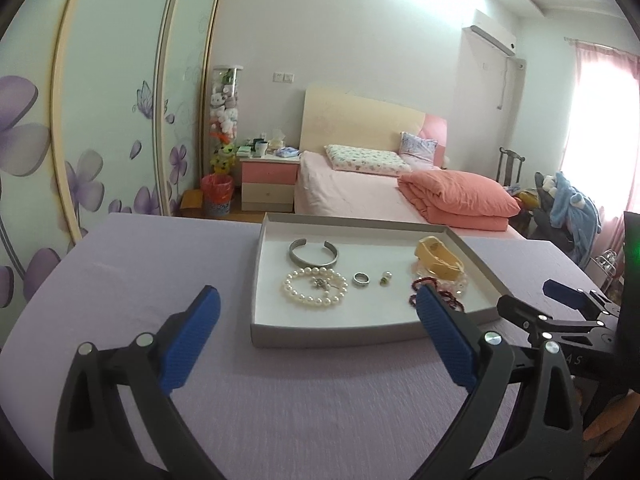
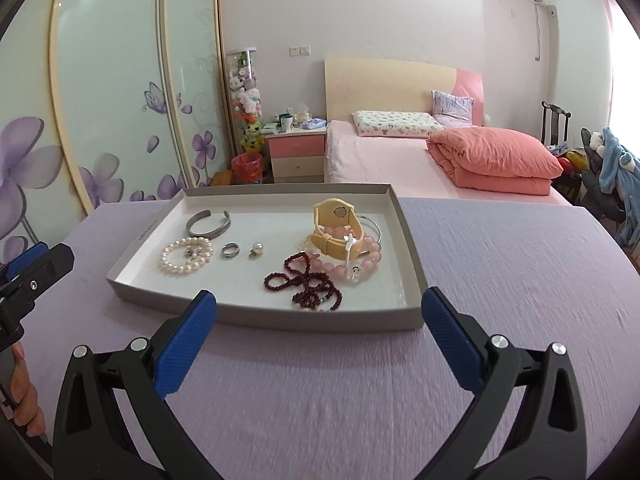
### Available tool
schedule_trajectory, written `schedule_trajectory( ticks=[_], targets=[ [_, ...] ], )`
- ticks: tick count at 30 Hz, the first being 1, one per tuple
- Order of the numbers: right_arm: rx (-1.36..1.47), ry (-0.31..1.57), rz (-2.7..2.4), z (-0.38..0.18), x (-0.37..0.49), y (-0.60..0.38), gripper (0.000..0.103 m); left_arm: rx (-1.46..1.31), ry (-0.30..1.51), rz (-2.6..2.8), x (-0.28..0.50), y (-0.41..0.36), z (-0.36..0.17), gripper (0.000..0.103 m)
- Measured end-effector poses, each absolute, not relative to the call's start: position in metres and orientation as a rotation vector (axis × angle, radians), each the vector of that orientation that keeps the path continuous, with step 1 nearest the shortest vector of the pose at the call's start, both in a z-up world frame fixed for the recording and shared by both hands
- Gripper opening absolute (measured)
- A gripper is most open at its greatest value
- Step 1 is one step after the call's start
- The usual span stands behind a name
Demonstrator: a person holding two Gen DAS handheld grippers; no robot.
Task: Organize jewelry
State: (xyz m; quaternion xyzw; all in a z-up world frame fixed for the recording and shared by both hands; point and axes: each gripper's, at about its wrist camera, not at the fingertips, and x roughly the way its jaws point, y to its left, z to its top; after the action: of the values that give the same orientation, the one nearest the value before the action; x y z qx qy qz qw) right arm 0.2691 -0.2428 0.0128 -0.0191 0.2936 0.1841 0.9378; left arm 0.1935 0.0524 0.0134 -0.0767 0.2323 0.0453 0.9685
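Both tongs stand wide open and hold nothing: the left tongs point(image 1: 316, 302) hang above the purple surface point(image 1: 132, 280) before the near wall of the shallow grey tray point(image 2: 404, 216), and the right tongs point(image 2: 319, 306) hang at the same near wall, more to the right. In the tray, on the left, lie a silver cuff bangle point(image 2: 209, 223), a pearl bracelet point(image 2: 187, 257), a silver ring point(image 2: 231, 250) and a small pearl earring point(image 2: 256, 249), each apart from the others. On the right the things are crowded: a yellow watch point(image 2: 335, 229) rests on a pink bead bracelet point(image 2: 362, 258), with a thin silver bangle point(image 2: 372, 224) behind, and a dark red bead string point(image 2: 308, 286) lies near the front wall. A small charm inside the pearl bracelet is too small to make out. In the left wrist view, the right blue pad covers part of the red beads. Free surface lies on both sides of the tray. Behind it stands a bed point(image 2: 384, 156).
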Motion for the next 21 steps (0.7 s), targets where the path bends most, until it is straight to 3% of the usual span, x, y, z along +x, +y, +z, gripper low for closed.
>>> schedule_trajectory(
  ticks=[21],
  targets=[
    [-0.006, 0.524, 0.417, 0.020, 0.231, -0.242, 0.101, -0.181, 0.456, 0.057, 0.166, 0.053, 0.016, 0.096]
  ],
)
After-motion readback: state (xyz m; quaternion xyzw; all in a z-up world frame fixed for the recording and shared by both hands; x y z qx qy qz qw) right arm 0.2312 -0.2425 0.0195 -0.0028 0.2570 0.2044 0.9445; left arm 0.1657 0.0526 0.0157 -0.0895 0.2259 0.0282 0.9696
